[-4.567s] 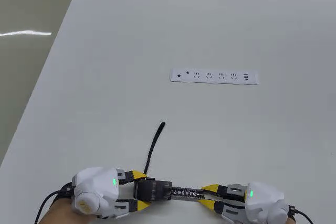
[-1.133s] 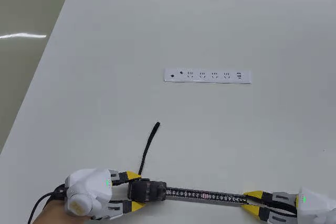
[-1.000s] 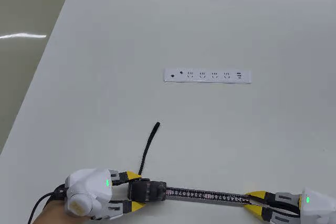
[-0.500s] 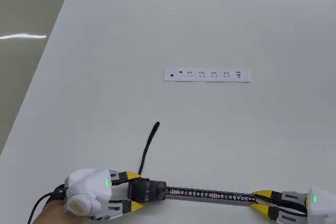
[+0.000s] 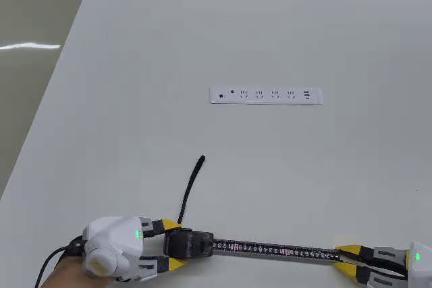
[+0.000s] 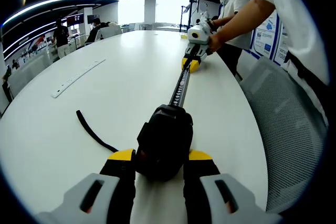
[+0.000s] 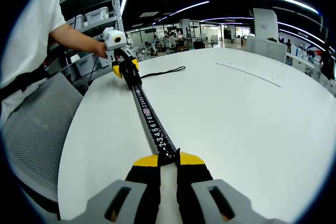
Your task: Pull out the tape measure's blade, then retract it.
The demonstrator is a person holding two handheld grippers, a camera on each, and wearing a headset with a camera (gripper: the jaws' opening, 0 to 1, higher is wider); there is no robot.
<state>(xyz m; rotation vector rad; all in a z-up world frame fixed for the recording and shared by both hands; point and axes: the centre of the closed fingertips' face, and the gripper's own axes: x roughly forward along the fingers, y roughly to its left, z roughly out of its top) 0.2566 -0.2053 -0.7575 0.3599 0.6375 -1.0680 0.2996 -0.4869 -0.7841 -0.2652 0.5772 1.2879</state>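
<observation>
A black tape measure case (image 5: 191, 244) (image 6: 165, 141) rests on the white table near its front edge, and my left gripper (image 5: 177, 245) (image 6: 157, 156) is shut on it. Its dark blade (image 5: 277, 250) (image 6: 180, 85) (image 7: 151, 121) runs out to the right, flat along the table. My right gripper (image 5: 347, 262) (image 7: 168, 158) is shut on the blade's tip. A black wrist strap (image 5: 192, 187) (image 6: 93, 134) trails from the case toward the table's middle. The left gripper (image 7: 126, 66) appears far off in the right gripper view, the right gripper (image 6: 191, 62) far off in the left gripper view.
A white power strip (image 5: 266, 96) (image 6: 79, 76) (image 7: 251, 72) lies flat at the table's middle. The white table (image 5: 270, 32) stretches wide beyond it, with its left edge (image 5: 40, 126) against a grey floor. A mesh chair (image 7: 31, 129) stands beside the table.
My right gripper has drawn the blade's tip further right, so more of the blade shows. The left gripper and the case have stayed put.
</observation>
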